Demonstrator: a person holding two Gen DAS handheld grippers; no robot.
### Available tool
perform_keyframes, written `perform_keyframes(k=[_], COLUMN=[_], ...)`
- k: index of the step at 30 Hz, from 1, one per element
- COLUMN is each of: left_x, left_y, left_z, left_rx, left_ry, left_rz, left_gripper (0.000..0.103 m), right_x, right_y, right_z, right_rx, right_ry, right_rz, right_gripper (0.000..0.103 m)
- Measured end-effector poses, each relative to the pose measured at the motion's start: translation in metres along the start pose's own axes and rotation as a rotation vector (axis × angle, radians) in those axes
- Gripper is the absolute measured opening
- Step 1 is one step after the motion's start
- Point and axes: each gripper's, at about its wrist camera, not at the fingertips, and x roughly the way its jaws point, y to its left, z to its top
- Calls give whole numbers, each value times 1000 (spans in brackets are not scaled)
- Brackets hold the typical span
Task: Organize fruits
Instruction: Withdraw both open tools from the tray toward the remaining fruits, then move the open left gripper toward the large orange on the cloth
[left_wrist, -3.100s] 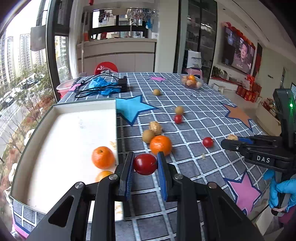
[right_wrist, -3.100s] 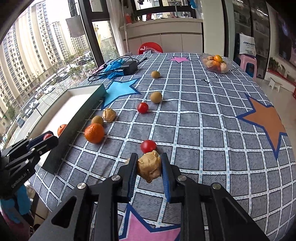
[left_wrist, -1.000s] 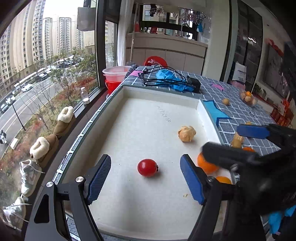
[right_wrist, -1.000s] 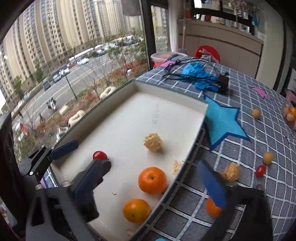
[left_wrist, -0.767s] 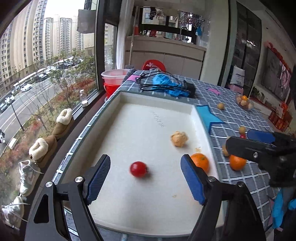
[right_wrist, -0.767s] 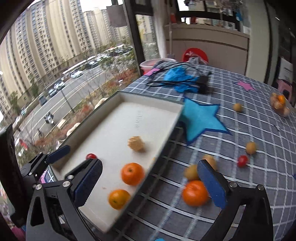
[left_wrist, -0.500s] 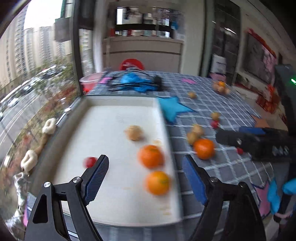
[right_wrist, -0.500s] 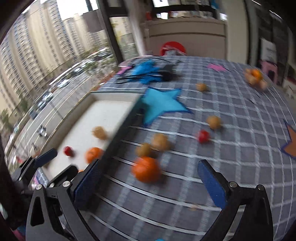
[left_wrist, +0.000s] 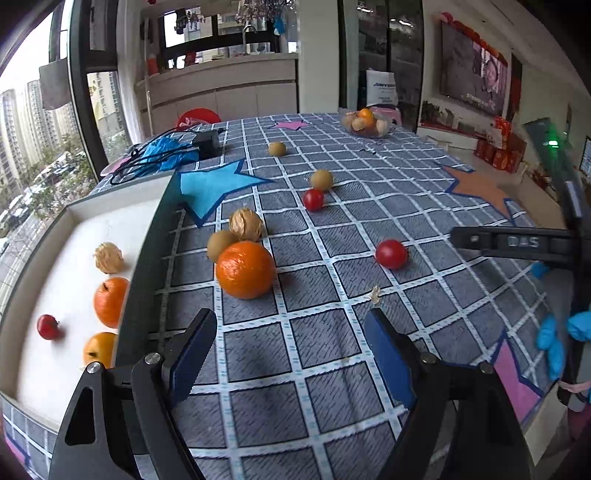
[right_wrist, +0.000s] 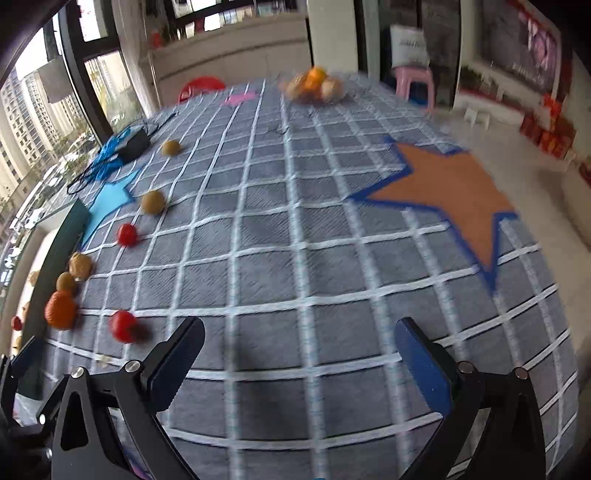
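Observation:
My left gripper (left_wrist: 291, 347) is open and empty above the checked cloth, just short of a large orange (left_wrist: 245, 269). Behind the orange lie a brown fruit (left_wrist: 219, 245) and a husked fruit (left_wrist: 245, 223). Red tomatoes (left_wrist: 390, 253) (left_wrist: 313, 199) lie further right and back. The white tray (left_wrist: 147, 236) on the left holds two oranges (left_wrist: 109, 301), a husked fruit (left_wrist: 108, 257) and a red tomato (left_wrist: 48, 326). My right gripper (right_wrist: 299, 358) is open and empty over bare cloth; the orange (right_wrist: 60, 310) and a tomato (right_wrist: 123, 325) lie to its left.
A clear bowl of fruit (left_wrist: 365, 123) stands at the far edge of the table. Blue cloth with black cables and an adapter (left_wrist: 173, 149) lies behind the tray. Two more brown fruits (left_wrist: 321, 179) (left_wrist: 277, 148) lie mid-table. The right gripper's body (left_wrist: 517, 242) reaches in from the right.
Both grippers let go of their fruit over the tray, the tomato and the husked fruit now lying in it, and both have swung right, back over the cloth.

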Motion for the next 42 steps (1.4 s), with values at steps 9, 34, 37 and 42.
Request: perform_keyframes(k=[9,34,37,42], left_x=[4,-3,-3,-3], left_y=[3,-11,-8,-7], left_z=[-3,-6,-6,-5], left_rx=[-18,65,54,47], left_ry=[-7,-55,-56,-54], left_rz=[-20,-17,-30,-40], left_gripper=[85,85,85,85], right_x=[1,-8,-8,-8], right_y=[-6,-20,-20,-20], right_z=[-4,-10,-10,-9], right_rx=[-4,53,54,55], right_ry=[-32,-70,-70,-70], right_rz=[41,114,115,116], right_gripper=[103,103,103,103])
